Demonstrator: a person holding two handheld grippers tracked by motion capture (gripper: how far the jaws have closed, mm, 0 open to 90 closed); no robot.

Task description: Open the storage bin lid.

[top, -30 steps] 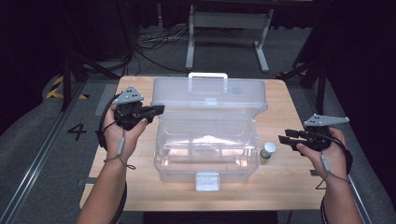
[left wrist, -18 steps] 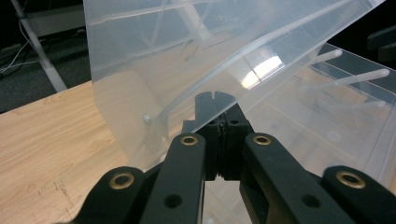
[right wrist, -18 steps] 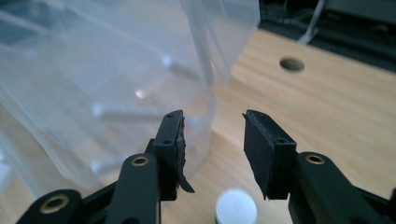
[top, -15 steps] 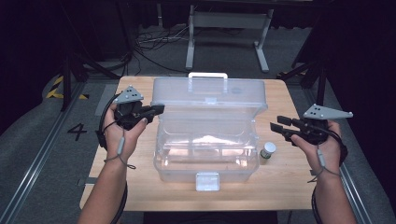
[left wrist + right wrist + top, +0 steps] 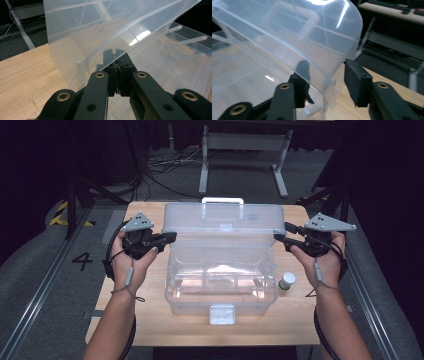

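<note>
Wood of a light colour forms the table (image 5: 150, 320), and a big transparent plastic box (image 5: 220, 290) stands in the middle of it. The lid (image 5: 225, 222) of the box is raised and stands up at the far side, with a white handle (image 5: 222, 200) on its top edge. A white latch (image 5: 222, 313) hangs on the near wall of the box.

The left gripper (image 5: 167, 239) is at the left edge of the lid. In the left gripper view its jaws are pressed nearly together, and the thin edge of the lid (image 5: 100, 32) is pinched between them, so this gripper (image 5: 115, 53) is clamped on the lid. Its jaws have opened by a very little just now, but the plastic is between the pads.

The right gripper (image 5: 282, 239) is at the right edge of the lid. In the right gripper view the jaws stand apart, one on each side of the curved lid edge (image 5: 329, 75); the left jaw is seen through the plastic and the right jaw stays clear of it. These jaws have just been closing a little, with the lid edge between them, but this gripper (image 5: 324, 72) does not press on it.

A small jar (image 5: 286, 282) with a white cap stands on the table just beside the right wall of the box, near the person's right hand (image 5: 320, 262).
</note>
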